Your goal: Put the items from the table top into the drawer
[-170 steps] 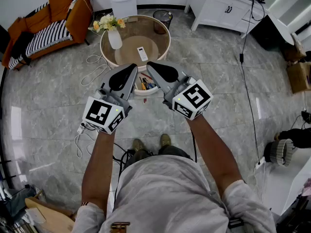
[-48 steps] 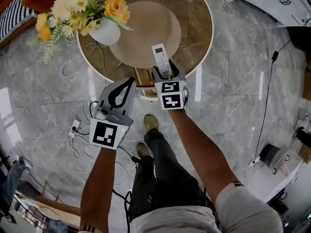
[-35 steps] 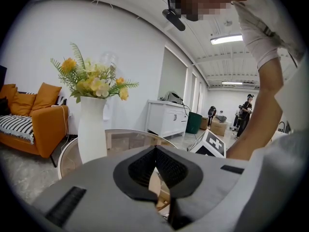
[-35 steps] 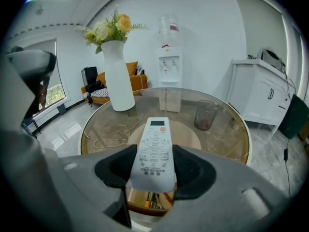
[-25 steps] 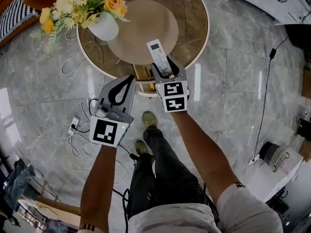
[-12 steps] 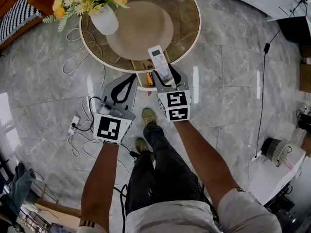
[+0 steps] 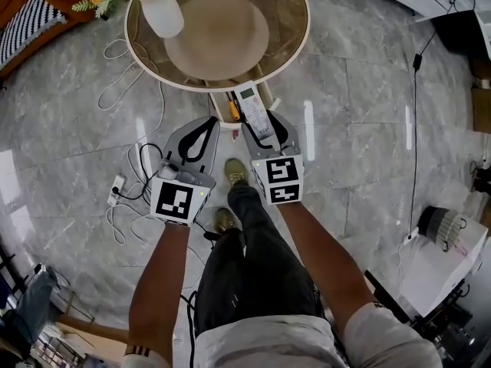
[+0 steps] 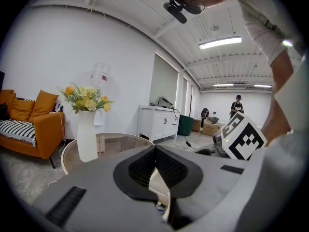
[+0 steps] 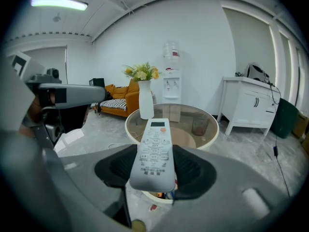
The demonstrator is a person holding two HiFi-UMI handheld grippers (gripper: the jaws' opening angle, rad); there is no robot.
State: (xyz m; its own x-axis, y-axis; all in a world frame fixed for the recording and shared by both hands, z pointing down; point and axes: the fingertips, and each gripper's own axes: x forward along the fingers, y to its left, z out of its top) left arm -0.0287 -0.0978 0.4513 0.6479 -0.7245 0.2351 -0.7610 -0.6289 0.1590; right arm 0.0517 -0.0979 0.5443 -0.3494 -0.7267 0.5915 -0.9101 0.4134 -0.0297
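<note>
A white remote control (image 7: 254, 112) sits between the jaws of my right gripper (image 7: 259, 121), which is shut on its sides; in the right gripper view the remote (image 9: 154, 149) points toward the round glass table (image 9: 212, 129). It hangs in front of the table's edge, above the open drawer (image 7: 229, 108), which holds several tools. My left gripper (image 7: 201, 134) is beside it on the left, lower over the floor, shut and empty. In the left gripper view its tips (image 8: 155, 150) meet.
A white vase of flowers (image 7: 162, 11) stands on the table (image 7: 295, 29), and a glass cup (image 9: 198, 124) at its far side. Cables and a power strip (image 7: 117, 199) lie on the floor at left. The person's feet (image 7: 234, 172) are below the grippers.
Both grippers have drawn back from the table toward the person. The right one has carried the remote off the table top to a spot over the drawer.
</note>
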